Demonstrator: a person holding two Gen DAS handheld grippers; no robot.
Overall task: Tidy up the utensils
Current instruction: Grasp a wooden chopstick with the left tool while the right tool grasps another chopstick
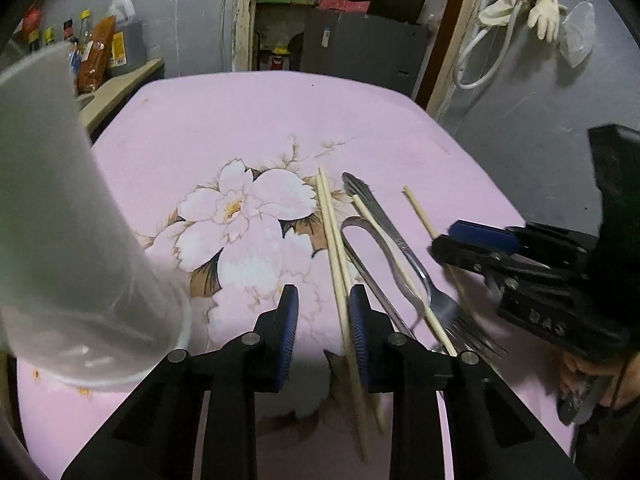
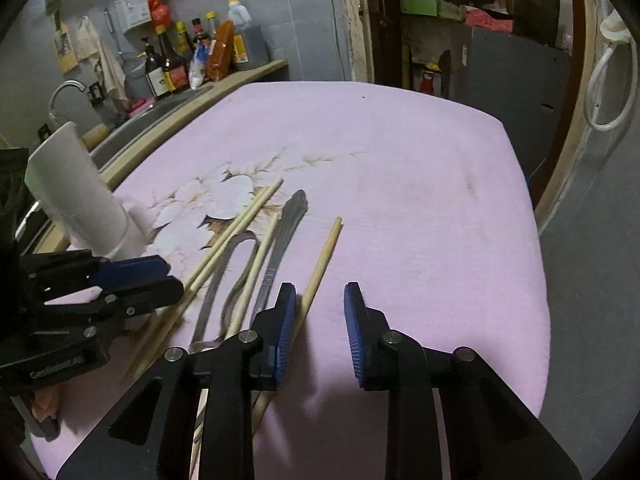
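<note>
On the pink flowered tablecloth (image 1: 280, 120) lie a pair of wooden chopsticks (image 1: 332, 248), metal tongs (image 1: 360, 240), a steel fork (image 1: 400, 248) and two single chopsticks (image 1: 418, 210). A tall translucent white cup (image 1: 60, 220) stands at the left. My left gripper (image 1: 323, 320) hovers low over the cloth, its jaws narrow but apart; the chopstick pair runs under its right finger. From the right, my right gripper (image 2: 320, 320) has a gap between its blue pads and nothing in it, and a single chopstick (image 2: 320, 268) runs under its left finger.
A counter with sauce bottles (image 2: 176, 64) and a sink tap (image 2: 66, 88) runs along the table's left side. Behind the table is a doorway with cluttered shelves (image 1: 320, 0). Gloves (image 1: 540, 8) hang on the right wall. A person's hand (image 1: 580, 368) holds the right gripper.
</note>
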